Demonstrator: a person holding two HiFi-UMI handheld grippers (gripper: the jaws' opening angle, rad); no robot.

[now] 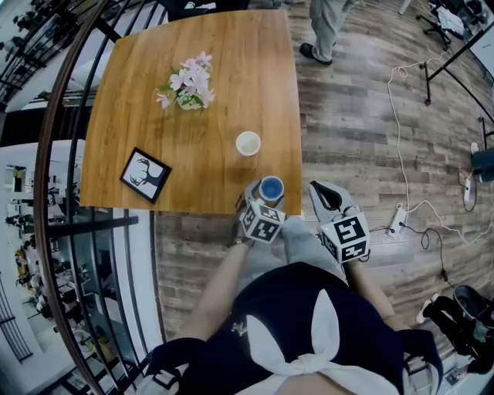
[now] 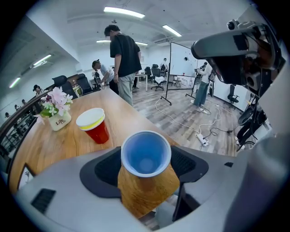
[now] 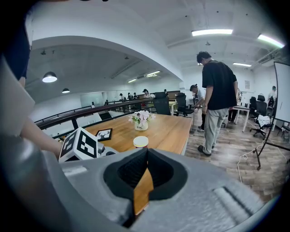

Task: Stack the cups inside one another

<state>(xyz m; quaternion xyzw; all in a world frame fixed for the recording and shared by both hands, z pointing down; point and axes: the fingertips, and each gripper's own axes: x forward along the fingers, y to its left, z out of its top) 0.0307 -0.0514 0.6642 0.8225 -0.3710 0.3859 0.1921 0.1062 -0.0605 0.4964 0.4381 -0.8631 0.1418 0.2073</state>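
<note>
The wooden counter fills the upper left of the head view. At its near edge the left gripper has its fingers clamped on an upright blue cup. The right gripper, with its fingers pressed together on nothing, hangs to the right off the counter. The red cup stands mouth-up just above and left of the blue one, so the left gripper is nearer it.

Bright, even indoor light. Ceiling strip lights blow out white at top of left gripper view; another strip glares upper right of right gripper view, round lamp upper left. Head view: table evenly lit, mild sheen, soft dark shadow at its lower centre edge. Strong fisheye bend everywhere; railing bows along head view's left edge. Black vignette in corners of both gripper views. Close grey foreground at bottom is soft; blue cup fairly sharp.
</note>
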